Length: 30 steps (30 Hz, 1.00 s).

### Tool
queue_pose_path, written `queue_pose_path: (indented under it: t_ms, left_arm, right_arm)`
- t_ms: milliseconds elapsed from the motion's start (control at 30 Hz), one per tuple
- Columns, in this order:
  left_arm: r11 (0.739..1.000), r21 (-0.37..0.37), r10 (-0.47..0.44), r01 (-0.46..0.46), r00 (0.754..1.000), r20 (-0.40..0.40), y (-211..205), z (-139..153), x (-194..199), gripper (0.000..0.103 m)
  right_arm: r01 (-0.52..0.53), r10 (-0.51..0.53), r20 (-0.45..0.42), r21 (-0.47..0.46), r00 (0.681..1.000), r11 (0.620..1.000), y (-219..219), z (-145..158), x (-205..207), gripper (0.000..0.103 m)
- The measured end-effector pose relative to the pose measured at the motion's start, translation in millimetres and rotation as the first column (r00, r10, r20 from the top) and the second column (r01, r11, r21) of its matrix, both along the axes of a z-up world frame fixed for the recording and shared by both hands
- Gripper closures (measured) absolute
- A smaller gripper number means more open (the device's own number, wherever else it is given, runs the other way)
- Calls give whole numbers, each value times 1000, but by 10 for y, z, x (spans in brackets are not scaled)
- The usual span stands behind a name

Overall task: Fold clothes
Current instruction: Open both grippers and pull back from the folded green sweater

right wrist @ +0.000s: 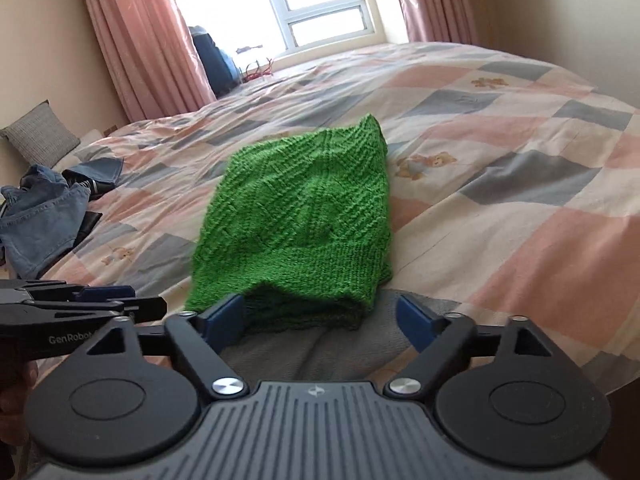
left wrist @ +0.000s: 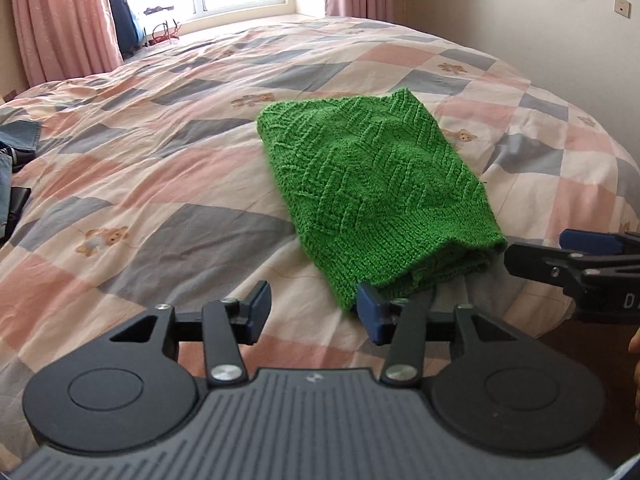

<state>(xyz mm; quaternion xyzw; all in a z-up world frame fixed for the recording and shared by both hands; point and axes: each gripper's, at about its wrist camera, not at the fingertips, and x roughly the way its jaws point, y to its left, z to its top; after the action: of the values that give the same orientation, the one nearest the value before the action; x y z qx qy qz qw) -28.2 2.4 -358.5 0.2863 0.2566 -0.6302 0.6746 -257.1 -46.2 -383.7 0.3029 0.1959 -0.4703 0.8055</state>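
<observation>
A green knitted garment (left wrist: 372,188) lies folded into a thick oblong on the patchwork bed quilt (left wrist: 140,160). It also shows in the right wrist view (right wrist: 296,216). My left gripper (left wrist: 312,312) is open and empty, just short of the garment's near left corner, its right pad beside the knit edge. My right gripper (right wrist: 320,320) is open and empty, its jaws on either side of the garment's near folded edge. The right gripper shows from the side in the left wrist view (left wrist: 576,264), and the left gripper in the right wrist view (right wrist: 80,308).
Blue jeans (right wrist: 44,220) and dark clothes lie heaped at the bed's left side. A grey cushion (right wrist: 40,136) rests against the left wall. A window (right wrist: 320,4) with pink curtains (right wrist: 136,36) is at the far end. A wall (left wrist: 520,20) runs along the right.
</observation>
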Motion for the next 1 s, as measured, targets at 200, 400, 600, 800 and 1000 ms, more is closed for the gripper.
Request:
queue_pose_path:
  t_ms: [200,400,600,800,1000]
  left_arm:
    - [999,-33,12,-11,1000,12,209,130,-7,51]
    - [999,-53,11,-11,1000,13,400,187,-13,45]
    - [997,-72,15,-15,1000,0,539,248,13,43]
    - [997,-80,14,-14,1000,-2,636,267,21,40]
    - [997,-77,4,-4,1000,-2,672,260,-16,39]
  right_arm:
    - [22,-22,7,-12,1000,1000,147,149,-37,5]
    - [29,-29,-1,-17,1000,999,303,230,-29,2]
    - [48,-48,-51,0,998,999,427,318,16,2]
    - [63,-65,-146,-22,987,998,565,391,135,2]
    - [60,-66,-173,-38,983,997,661,438,190,2]
